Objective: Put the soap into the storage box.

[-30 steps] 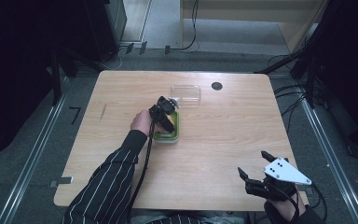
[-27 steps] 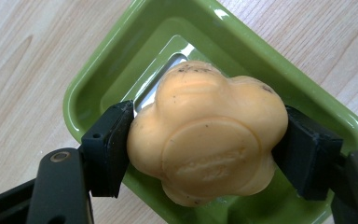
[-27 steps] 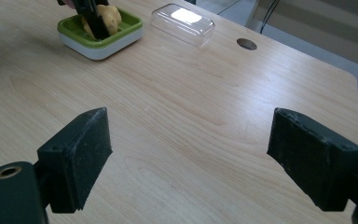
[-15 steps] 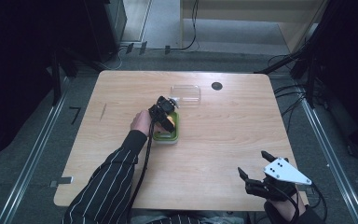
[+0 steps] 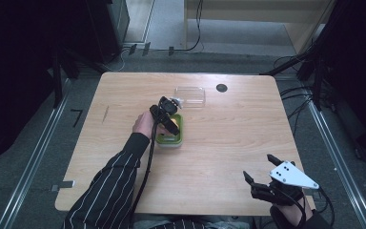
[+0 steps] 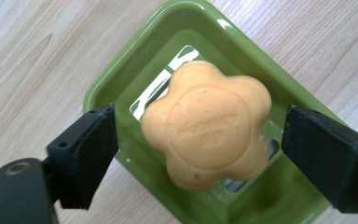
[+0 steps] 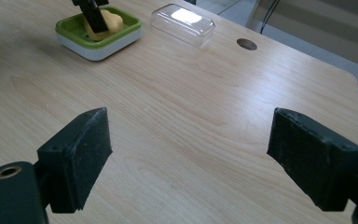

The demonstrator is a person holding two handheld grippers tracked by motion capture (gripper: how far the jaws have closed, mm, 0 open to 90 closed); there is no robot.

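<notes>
At the left of the high view, a striped sleeve [image 5: 107, 191] runs up from the table's near edge to the hand that holds the left gripper [image 5: 170, 119], which points down over a green soap dish [image 5: 178, 135] near the middle of the wooden table [image 5: 219, 157]. In the left gripper view the jaws have just been opening – they now stand apart on either side of an orange, flower-shaped soap [image 6: 207, 123], with a clear gap between each black pad and the soap, so nothing is gripped. The soap lies in the dish directly below this gripper, resting on the slotted floor of the green tray, and lettering is pressed into its top face though too faint to read.

Just beyond the left gripper, farther from the person, a clear plastic lid [image 5: 190, 95] lies flat on the table, close to the dish but apart from it. To the right of the lid is a small dark round hole [image 5: 221, 88] in the tabletop.

Well to the right and near the front edge, the right gripper [image 5: 257, 177] – carrying its grey three-cornered plate [image 5: 293, 175] – hovers with its jaws spread wide and nothing between them. From its own view, the dish [image 7: 98, 35] and lid [image 7: 184, 23] sit far ahead and to its left, bare wood under the pads.
</notes>
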